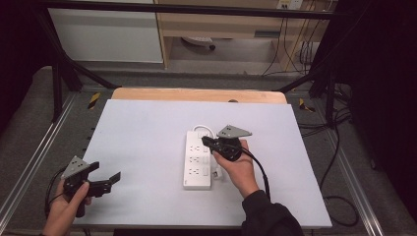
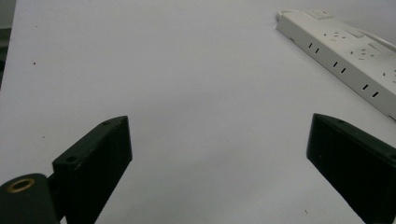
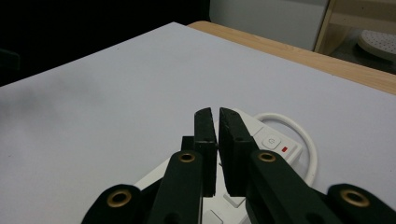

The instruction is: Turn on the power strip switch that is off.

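White-topped bench, its wooden edge showing along the far side. Black metal frame stands around it; aluminium rails run along the left and right sides. Grey carpet floor. Beyond the far edge: a white cabinet and a light wood shelf unit. Black cables trail on the floor off the right edge. Room corners dark.

Light fell evenly from above and the white table sheet glowed pale, almost washed out, while the room's edges sank into black. Shadows stayed soft and faint. The high view looked grainy and slightly soft. In both gripper views the near jaws were dark, blurred shapes, and a dim grey patch shaded the sheet's left side.
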The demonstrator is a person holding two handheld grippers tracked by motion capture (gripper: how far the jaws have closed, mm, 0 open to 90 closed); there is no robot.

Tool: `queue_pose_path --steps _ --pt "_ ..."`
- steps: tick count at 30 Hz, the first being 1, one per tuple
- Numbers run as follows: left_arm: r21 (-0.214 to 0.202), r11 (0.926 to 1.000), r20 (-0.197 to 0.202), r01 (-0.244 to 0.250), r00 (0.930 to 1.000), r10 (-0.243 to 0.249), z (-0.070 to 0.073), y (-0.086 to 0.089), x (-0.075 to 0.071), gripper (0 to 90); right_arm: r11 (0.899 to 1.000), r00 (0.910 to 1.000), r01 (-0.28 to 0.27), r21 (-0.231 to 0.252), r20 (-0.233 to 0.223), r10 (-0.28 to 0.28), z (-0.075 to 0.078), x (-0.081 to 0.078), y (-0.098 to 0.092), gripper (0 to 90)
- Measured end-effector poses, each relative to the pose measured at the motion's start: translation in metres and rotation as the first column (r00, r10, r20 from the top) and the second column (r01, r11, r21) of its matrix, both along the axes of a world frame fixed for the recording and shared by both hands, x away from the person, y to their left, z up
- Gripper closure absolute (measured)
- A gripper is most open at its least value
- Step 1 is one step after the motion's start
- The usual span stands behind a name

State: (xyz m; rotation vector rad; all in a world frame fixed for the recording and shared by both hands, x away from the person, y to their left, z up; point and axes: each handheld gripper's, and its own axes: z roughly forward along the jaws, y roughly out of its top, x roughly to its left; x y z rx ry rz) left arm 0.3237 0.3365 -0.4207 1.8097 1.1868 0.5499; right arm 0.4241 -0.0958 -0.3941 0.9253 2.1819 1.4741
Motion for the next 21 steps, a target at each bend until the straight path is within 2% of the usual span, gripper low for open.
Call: queue_pose_path --steps 21 --pt "0.000 1.0000 0.002 0.003 1.0000 -0.003 0.0001 -0.0001 0.0000 6.8 1.000 1.0000 -0.004 -0.010 -0.007 0.004 -0.0045 0.0019 -0.0007 90.0"
